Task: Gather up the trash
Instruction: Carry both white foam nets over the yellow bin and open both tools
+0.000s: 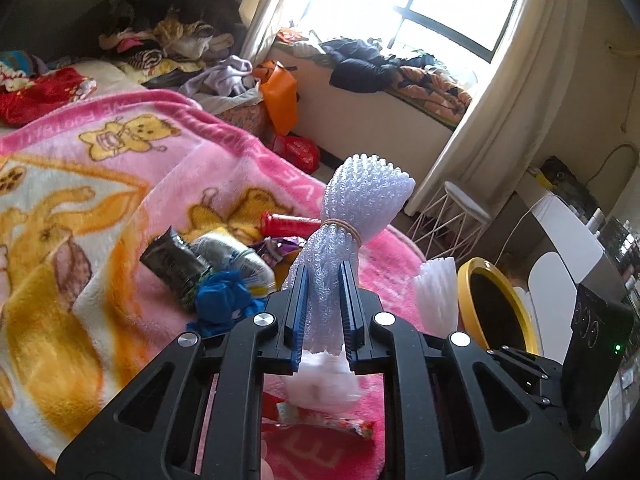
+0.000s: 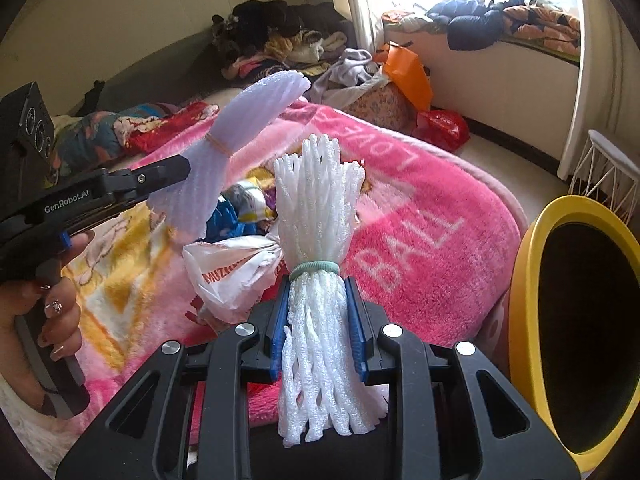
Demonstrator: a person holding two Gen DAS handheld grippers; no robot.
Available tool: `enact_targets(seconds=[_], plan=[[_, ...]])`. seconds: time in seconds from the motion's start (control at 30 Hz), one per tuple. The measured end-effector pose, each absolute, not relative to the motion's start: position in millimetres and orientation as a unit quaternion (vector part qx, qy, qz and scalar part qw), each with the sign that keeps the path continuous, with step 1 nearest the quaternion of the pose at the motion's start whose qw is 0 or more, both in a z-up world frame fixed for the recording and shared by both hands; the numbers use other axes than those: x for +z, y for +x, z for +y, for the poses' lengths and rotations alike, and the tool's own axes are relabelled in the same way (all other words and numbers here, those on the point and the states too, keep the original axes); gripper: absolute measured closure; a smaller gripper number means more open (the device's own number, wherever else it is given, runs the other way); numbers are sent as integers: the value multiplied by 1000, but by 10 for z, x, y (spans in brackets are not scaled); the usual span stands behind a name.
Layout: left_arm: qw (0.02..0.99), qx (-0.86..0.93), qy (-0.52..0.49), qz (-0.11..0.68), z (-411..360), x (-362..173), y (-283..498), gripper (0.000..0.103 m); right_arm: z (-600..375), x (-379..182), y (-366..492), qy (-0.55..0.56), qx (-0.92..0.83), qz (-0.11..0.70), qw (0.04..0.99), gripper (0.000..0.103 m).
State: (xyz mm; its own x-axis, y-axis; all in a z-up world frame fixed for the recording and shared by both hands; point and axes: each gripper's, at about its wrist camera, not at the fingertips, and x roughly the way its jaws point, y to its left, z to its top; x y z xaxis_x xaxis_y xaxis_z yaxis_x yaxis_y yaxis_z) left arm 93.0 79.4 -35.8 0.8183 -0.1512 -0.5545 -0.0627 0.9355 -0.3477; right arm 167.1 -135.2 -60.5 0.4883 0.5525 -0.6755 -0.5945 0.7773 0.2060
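My left gripper (image 1: 323, 276) is shut on a white foam net bundle (image 1: 360, 200) tied with a tan rubber band, held above the pink blanket. The same left gripper (image 2: 176, 176) and its bundle (image 2: 256, 108) show at the left of the right wrist view, with a hand (image 2: 40, 312) on the handle. My right gripper (image 2: 318, 292) is shut on a second white foam net bundle (image 2: 316, 208) bound with a green hair tie. Loose trash lies on the bed: a dark wrapper (image 1: 172, 264), a blue crumpled piece (image 1: 224, 300), a red wrapper (image 1: 288, 224), a white plastic bag (image 2: 228, 276).
A yellow-rimmed bin (image 2: 576, 320) with a black inside stands at the bed's right edge, also the bin (image 1: 496, 308) in the left view. A white wire stool (image 1: 452, 212) stands on the floor. Piled clothes (image 1: 168, 32), an orange bag (image 1: 280, 96) and a red bag (image 2: 440, 128) lie beyond the bed.
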Motion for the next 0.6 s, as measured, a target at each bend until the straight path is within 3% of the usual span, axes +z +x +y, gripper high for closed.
enact_targets(seconds=[0.6], plan=[[947,-65,-147,278,381,-84,854,92,-1788,-289,1692,23,296,343,891,78]])
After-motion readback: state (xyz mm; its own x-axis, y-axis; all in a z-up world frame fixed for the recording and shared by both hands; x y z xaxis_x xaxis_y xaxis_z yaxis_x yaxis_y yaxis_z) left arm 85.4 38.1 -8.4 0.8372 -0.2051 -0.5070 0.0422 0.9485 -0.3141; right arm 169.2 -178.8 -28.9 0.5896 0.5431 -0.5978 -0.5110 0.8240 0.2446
